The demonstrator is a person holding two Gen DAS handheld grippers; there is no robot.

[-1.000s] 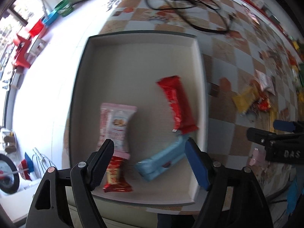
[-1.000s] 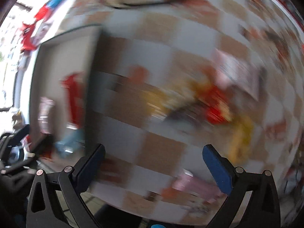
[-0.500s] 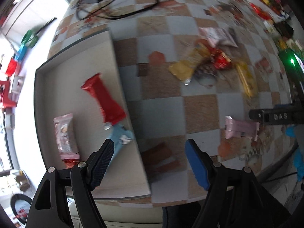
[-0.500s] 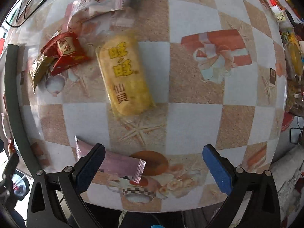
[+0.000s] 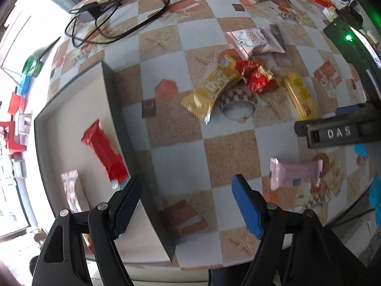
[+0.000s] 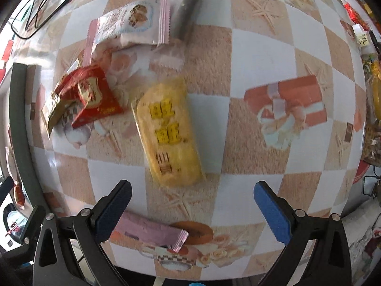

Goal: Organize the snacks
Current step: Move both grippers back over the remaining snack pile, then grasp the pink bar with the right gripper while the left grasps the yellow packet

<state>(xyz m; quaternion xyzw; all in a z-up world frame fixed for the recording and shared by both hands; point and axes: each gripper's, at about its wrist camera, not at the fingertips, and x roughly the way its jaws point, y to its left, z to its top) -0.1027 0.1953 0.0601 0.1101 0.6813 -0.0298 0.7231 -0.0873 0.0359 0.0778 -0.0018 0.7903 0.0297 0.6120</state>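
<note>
Pointing almost straight down, your left gripper (image 5: 188, 205) hangs with its jaws apart and nothing between them, over the tabletop (image 5: 181, 162) just beside the right wall of the tray (image 5: 114, 100). Inside that tray you have a red bar (image 5: 103, 151) lying along the right wall and a pink-and-white packet (image 5: 71, 189) nearer the lower edge; other wrappers there are hidden behind your gripper's black finger.

Your right gripper (image 6: 193, 208) is also spread wide and empty, hovering above the loose snacks. Directly ahead of its fingers lies a yellow rice-cracker pack (image 6: 169, 131), flat on the checkered cloth and slightly tilted. To its left sits a red crinkled packet (image 6: 91, 95) partly over a gold-coloured wrapper, and beyond them a pink cookie packet (image 6: 129, 26) touching a dark stick in clear wrap (image 6: 187, 9). A pink bar (image 6: 147, 232) lies near the tabletop's close edge, under your right gripper's left finger.

From the left view, a long yellow packet (image 5: 212, 88) rests just left of the red one, well apart from the tray. A black cable (image 5: 114, 12) is coiled at the far side.
</note>
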